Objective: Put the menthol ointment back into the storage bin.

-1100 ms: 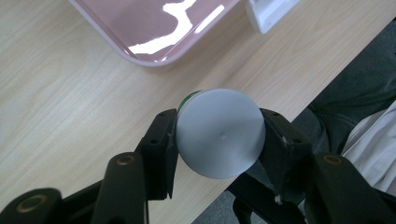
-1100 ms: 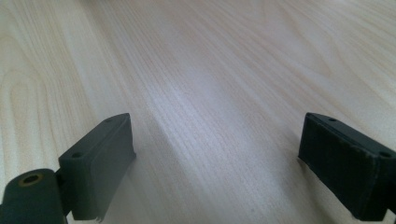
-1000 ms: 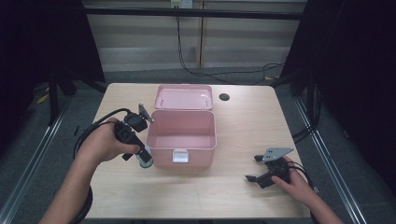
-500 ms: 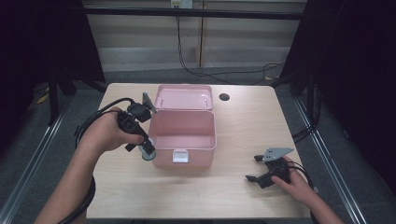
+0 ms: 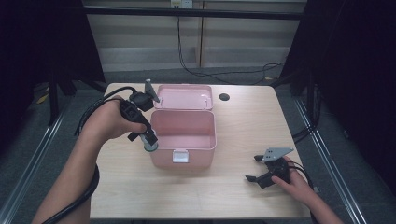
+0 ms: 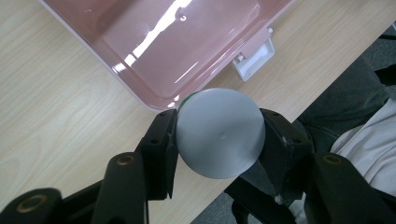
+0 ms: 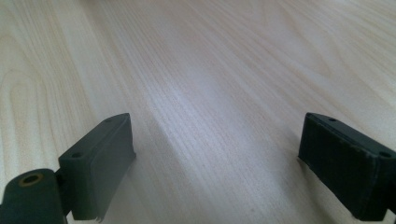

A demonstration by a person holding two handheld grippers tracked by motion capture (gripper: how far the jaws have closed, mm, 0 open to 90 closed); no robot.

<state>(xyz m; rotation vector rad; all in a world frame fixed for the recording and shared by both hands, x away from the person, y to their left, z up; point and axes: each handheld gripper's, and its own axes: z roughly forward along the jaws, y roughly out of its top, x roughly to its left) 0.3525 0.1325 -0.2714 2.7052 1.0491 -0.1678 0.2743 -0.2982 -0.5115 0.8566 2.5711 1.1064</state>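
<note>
Pale wooden desk (image 5: 233,196), bare along its front and right side. Pink box (image 5: 183,130) near the middle, lid (image 5: 183,96) thrown back flat toward the far edge, white latch (image 5: 180,156) facing the front. Left gripper (image 5: 150,143) above the box's front left corner, jaws clamped on a round grey can (image 6: 219,133) held just outside the rim. Right gripper (image 5: 254,178) low near the desk's front right edge, jaws wide apart with bare wood between them, well clear of the box.
</note>
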